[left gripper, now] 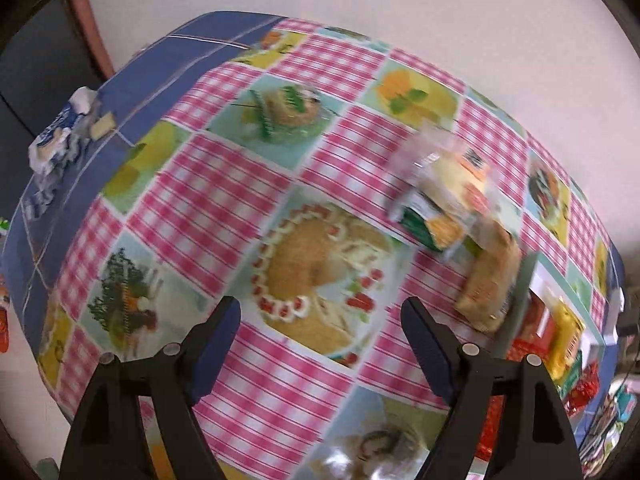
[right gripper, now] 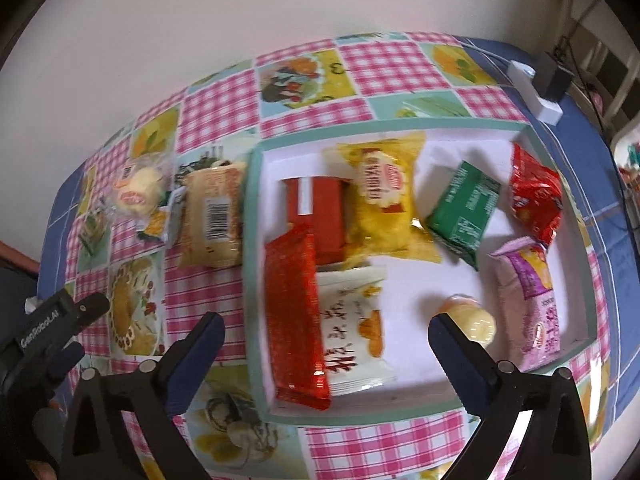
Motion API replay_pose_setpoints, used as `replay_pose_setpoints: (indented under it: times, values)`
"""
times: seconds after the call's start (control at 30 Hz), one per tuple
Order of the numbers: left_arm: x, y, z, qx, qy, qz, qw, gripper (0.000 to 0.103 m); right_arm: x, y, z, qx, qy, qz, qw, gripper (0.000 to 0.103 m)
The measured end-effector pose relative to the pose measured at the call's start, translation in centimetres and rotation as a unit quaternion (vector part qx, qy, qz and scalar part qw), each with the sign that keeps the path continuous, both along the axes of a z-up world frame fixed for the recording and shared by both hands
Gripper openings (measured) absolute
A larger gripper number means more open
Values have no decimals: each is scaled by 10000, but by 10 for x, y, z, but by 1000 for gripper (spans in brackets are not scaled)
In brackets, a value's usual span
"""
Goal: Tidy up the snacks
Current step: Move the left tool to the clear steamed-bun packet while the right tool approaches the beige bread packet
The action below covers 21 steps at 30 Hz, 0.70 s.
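- Snacks lie in two groups: most are in the shallow white tray (right gripper: 256, 264) with a pale green rim on the checked tablecloth (right gripper: 208, 280), and three lie outside it on the cloth, just left of the tray.
- Right gripper (right gripper: 326, 334) hangs over the tray's near edge with its fingers spread wide and nothing between them.
- Left gripper (left gripper: 320, 320) hovers over the cloth, likewise spread and holding nothing.
- Nearest in the tray are a long red wrapper (right gripper: 296, 320) and a white packet with red writing (right gripper: 352, 332), touching side by side; a small round yellow sweet (right gripper: 472, 320) and a pink packet (right gripper: 532, 300) lie to their right.
- Farther in are a red box (right gripper: 320, 208), a yellow bag (right gripper: 380, 208), a green packet (right gripper: 464, 212) and a red bag (right gripper: 536, 200).
- Outside, a tan barcoded packet (right gripper: 212, 216) lies beside the tray wall, with a small green sachet (right gripper: 160, 224) and a clear-wrapped bun (right gripper: 140, 192) farther left.
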<state>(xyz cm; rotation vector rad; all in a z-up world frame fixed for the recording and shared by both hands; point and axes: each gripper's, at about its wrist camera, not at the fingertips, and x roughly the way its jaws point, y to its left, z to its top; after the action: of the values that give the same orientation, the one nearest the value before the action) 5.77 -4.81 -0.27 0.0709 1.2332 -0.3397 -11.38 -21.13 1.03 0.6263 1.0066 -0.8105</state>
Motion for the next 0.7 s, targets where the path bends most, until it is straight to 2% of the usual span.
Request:
replay_pose_setpoints:
  times: [0.07,0.2,0.37,0.7]
  values:
    - [6,7,-1,16,-30,98,9999,97,8,6,2,4,-121,172,9998,103]
    - [14,16,0,-55,-59,226,9997,97,23,16,3,25,-311,408,9987,103]
    - [20,17,0,-103,-131,239,9996,99,40,25,3,-181,-391,636,9970,103]
    - [33,2,9,-388,-565,96,9976,102,60,11,3,-230,-628,722,9951,103]
